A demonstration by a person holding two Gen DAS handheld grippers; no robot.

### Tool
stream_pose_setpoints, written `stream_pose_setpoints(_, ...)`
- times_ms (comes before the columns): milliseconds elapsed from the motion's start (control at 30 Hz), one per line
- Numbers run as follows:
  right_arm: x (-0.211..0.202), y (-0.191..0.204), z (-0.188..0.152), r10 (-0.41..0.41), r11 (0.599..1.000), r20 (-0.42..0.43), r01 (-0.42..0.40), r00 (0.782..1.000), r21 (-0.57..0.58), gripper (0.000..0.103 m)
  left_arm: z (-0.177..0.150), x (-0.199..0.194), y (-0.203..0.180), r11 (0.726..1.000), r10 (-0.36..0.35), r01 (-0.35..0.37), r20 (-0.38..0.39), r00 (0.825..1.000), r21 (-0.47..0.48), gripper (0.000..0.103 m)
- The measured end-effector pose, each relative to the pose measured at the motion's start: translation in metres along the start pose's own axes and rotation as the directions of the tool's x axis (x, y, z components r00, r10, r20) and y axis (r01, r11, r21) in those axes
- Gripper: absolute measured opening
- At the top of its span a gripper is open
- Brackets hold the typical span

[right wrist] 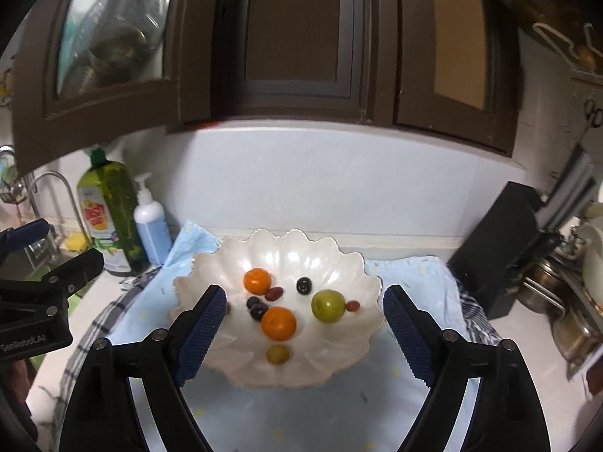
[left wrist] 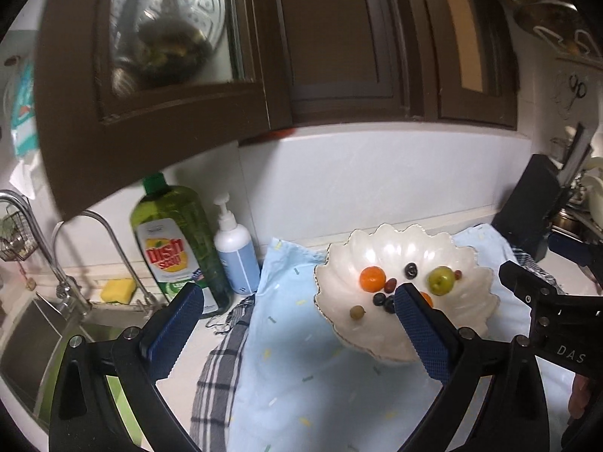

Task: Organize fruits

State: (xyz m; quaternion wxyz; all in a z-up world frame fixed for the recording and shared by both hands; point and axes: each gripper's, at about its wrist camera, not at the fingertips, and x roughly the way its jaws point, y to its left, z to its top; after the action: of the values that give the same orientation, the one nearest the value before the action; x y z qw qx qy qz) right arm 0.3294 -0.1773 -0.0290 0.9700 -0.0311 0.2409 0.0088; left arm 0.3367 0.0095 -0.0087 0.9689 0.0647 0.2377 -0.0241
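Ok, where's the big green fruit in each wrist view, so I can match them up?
Left wrist: green fruit sits right of centre in the scalloped white bowl, beside a small red grape.
Right wrist: green fruit sits right of centre in the bowl.
Shared landmark: green dish soap bottle.

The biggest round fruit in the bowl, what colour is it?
Orange; the right wrist view shows it best.

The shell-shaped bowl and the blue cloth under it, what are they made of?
The bowl looks like glazed ceramic or maybe glass: pearly white, glossy, with bright light glints on its ribbed wall. The cloth looks like soft woven cotton: matte, wrinkled, pale blue with small printed dashes.
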Motion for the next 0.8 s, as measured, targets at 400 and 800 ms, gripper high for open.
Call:
stream_pose_setpoints(400, -0.098, 0.021, -0.026, -0.012, 1.0, 0.09, 0.01, 0.996, 0.026, 0.086, -0.024, -0.093, 0.01, 0.998, -0.031, 0.027, 0.074, 0.997, 0.049, 0.103)
stream_pose_setpoints(800, -0.172, 0.012, -0.055, 0.018, 1.0, 0.118, -0.02, 0.993, 0.022, 0.091, -0.052, -0.164, -0.012, 1.0, -0.011, 0.01, 0.083, 0.997, 0.014, 0.103)
